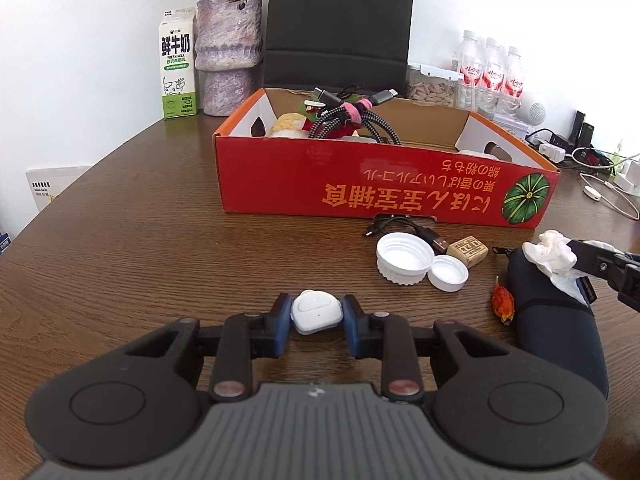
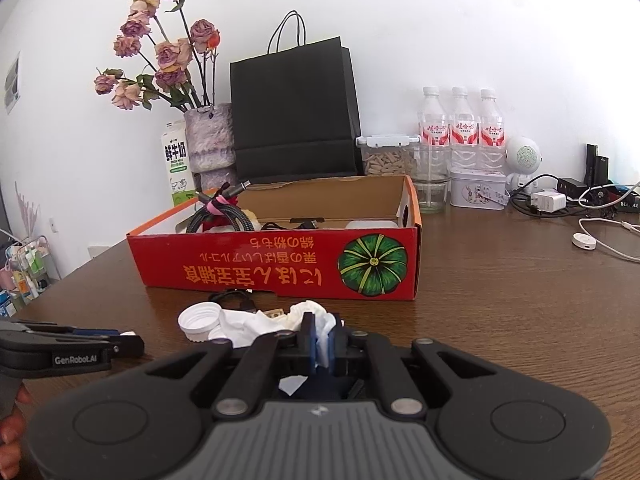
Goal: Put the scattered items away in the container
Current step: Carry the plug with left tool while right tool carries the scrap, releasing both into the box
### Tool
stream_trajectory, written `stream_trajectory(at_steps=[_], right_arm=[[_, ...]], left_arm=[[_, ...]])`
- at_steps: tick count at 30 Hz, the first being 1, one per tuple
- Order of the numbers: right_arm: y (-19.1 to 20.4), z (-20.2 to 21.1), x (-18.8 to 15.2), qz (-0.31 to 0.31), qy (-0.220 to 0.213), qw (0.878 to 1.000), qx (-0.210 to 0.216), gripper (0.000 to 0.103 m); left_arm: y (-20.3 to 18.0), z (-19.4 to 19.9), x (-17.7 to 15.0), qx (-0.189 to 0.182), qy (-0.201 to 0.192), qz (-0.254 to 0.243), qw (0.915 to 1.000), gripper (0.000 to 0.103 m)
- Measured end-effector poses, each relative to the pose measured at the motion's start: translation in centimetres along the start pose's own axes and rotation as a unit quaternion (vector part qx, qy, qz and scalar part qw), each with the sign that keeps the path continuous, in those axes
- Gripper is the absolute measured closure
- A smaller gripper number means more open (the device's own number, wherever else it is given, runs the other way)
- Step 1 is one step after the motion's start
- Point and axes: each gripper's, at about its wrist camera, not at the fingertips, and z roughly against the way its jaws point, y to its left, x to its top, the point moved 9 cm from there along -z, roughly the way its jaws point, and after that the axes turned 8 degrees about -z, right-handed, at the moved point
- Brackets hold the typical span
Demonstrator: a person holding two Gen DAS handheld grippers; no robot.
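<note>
— Scattered items, counted: how many lie outside the red box (image 1: 384, 184)?

— Two white lids (image 1: 405, 258), touching, just before the box's front wall; one black cable (image 1: 404, 227) against that wall; one small tan block (image 1: 468, 250) beside the lids; one orange-red wrapper (image 1: 503, 303) nearer the table's near edge; one dark pouch (image 1: 560, 332) next to it. One white earbud case (image 1: 317, 314) sits between the blue pads of the left gripper (image 1: 316, 320), whose jaws stand narrow, both pads against the case's sides. One crumpled tissue (image 2: 280, 322) is pinched in the right gripper (image 2: 322, 344), its jaws pressed together on the paper.

— And inside the box?

— One braided cable bundle (image 1: 352, 120) tied with a pink strap, at the left end, over something yellow and something red that cannot be told apart further. The box's right half shows bare cardboard floor.

— Open room?

— The wooden table (image 1: 140, 240) is bare from its left edge to the box and across the stretch before the left gripper. Along the far edge stand one milk carton (image 1: 178, 64), one vase (image 1: 228, 52) of dried roses, one black bag (image 2: 294, 116) and three water bottles (image 2: 460, 128). Chargers and cords crowd the far right corner.
</note>
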Motion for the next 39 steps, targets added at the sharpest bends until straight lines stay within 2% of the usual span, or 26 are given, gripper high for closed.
stream_trajectory(at_steps=[5,11,22,31,39], right_arm=[[0.1,0.0,0.0,0.005,-0.001,1.000,0.000,0.098],[0.7,0.7,1.1,0.009,-0.016,1.000,0.006,0.098],[3.0,1.0,8.3,0.030,-0.083,0.996,0.023,0.098],[3.3,-3.1,12.8,0.032,-0.109,0.993,0.022,0.098],[2.3,-8.9,13.9,0.026,-0.087,0.995,0.030,0.098]], left_arm=[[-0.2,1.9,0.8,-0.011,-0.034,0.005,0.9994,0.075],[-0.9,4.3,3.5,-0.029,-0.080,0.001,0.9964,0.075],[-3.2,4.6,9.3,-0.061,-0.131,-0.002,0.9895,0.075],[-4.9,1.8,14.6,-0.073,-0.162,-0.008,0.9841,0.075],[-5.3,-3.7,17.1,-0.075,-0.154,-0.006,0.9853,0.075]])
